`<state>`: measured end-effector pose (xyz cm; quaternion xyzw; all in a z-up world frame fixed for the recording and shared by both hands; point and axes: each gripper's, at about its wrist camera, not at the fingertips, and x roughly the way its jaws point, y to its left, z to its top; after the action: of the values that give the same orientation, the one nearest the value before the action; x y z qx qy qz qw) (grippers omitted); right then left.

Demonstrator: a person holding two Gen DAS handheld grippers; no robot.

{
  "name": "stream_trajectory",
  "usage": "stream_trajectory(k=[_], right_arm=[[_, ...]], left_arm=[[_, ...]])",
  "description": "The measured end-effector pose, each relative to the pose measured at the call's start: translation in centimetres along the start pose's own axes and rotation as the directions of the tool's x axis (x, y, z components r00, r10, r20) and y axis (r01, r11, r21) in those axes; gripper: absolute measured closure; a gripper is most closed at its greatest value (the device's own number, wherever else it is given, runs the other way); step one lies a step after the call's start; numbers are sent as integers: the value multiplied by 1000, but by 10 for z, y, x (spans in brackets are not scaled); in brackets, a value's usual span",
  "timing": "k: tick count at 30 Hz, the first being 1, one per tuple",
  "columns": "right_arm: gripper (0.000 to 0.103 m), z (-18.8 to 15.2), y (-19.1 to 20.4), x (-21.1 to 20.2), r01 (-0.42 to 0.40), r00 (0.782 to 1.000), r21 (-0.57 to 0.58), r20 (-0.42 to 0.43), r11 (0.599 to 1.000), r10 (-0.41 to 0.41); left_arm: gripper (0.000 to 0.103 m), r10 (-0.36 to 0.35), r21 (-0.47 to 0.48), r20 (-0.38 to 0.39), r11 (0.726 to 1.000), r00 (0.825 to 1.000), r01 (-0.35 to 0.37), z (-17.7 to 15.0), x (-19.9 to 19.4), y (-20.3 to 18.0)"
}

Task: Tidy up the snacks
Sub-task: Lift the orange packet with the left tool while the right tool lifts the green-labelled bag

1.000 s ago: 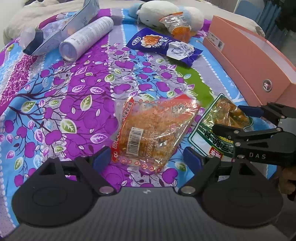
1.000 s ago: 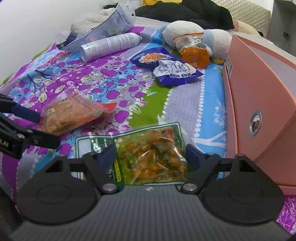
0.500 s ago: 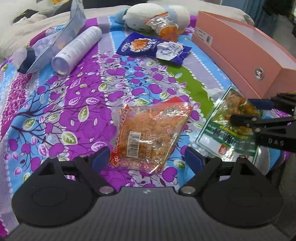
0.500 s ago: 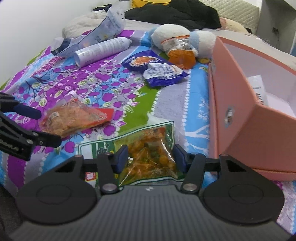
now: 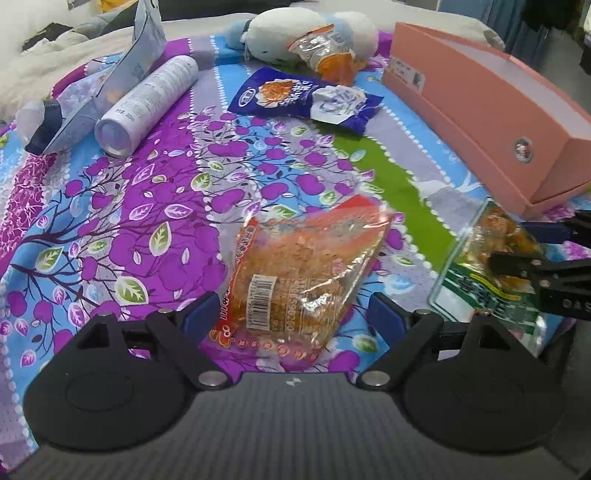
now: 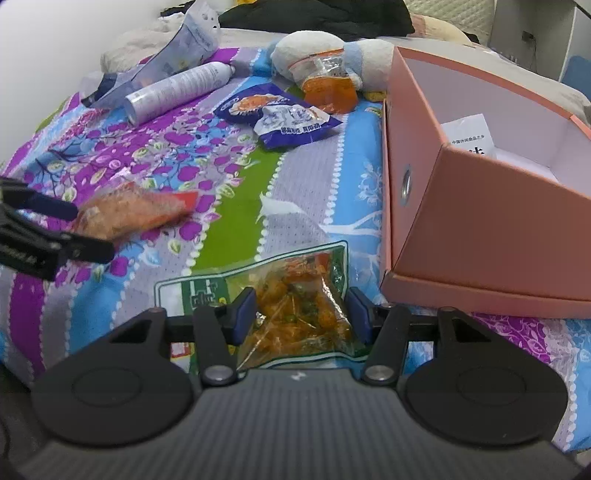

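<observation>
An orange snack bag (image 5: 306,266) with a barcode lies flat on the floral bedspread. My left gripper (image 5: 291,317) stands open around its near end, and the pads do not touch it. My right gripper (image 6: 301,314) is shut on a green snack bag (image 6: 295,295) of orange pieces, which bunches between the blue pads. In the left wrist view that green snack bag (image 5: 480,266) hangs at the right edge in the right gripper (image 5: 517,247). In the right wrist view the left gripper (image 6: 74,229) shows at the far left, beside the orange snack bag (image 6: 136,210).
An open pink box (image 6: 480,229) with a white inside stands to the right, also the pink box (image 5: 480,110). Farther back lie a blue-purple snack packet (image 5: 303,99), a small orange packet (image 5: 325,51) on a plush toy (image 5: 277,29), and a white spray can (image 5: 147,103).
The right gripper's jaws have closed onto the green snack bag and carried it a little toward the pink box. The left gripper has stayed open over the orange bag.
</observation>
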<state>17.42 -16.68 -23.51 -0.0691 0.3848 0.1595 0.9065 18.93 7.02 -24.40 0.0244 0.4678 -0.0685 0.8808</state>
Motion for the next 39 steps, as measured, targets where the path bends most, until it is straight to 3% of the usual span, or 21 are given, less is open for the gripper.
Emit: stream_trajectory(k=[5,10,12,18,30,39], right_arm=[[47,0,4,1,6,1000,-4,5,1000,-6],[47,3,5,1,5,1000,15,5,1000,-5],[47,4,6,0,4,1000,18,7,1000,-4],[47,7,7,-5,9,1000,27,13,1000,-9],[47,23,5,-31,16,998,50,54,999,-19],[47,51,-1,-78,15,990,71,142,997,-25]], left_arm=[[15,9,-61,7,998,1000,-9,2,11,5],[43,46,-142,33,989,998,-41,6,7,9],[61,55,-168,40,985,998,-48,7,3,10],[79,41,-213,96,977,994,-20,5,-15,4],[82,28,-341,191,939,981,39,20,-59,-5],[83,18,-359,246,930,969,74,42,-101,-19]])
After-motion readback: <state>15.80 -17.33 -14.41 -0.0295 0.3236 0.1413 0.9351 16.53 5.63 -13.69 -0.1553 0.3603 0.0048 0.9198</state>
